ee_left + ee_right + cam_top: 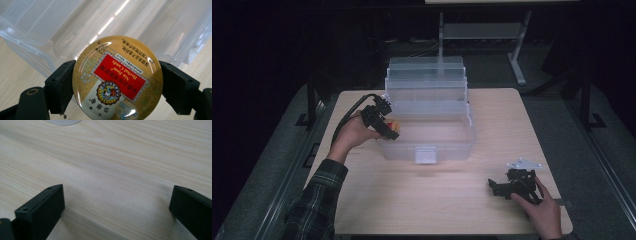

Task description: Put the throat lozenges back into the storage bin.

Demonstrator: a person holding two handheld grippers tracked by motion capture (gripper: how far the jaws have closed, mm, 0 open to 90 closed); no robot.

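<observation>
Near the table's (452, 200) front right corner the right gripper (498, 187) rests with its jaws spread wide over bare wood, while farther back the left gripper (388, 129) clamps a round candy tin (117, 78) at the left wall of the clear plastic box (432, 145).

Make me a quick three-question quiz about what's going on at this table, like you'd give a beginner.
1. True or false: the left tool is clamped on a round candy tin.
2. Where is the right tool? A) inside the clear plastic box B) low over the bare wooden table, near its right front corner C) on top of the box's raised trays
3. Fill in: the red label on the tin reads "Nin Jiom ______ Candy".

Key:
1. True; its jaws press the tin's two sides.
2. B; its jaws stand apart with nothing between them.
3. Herbal
</observation>
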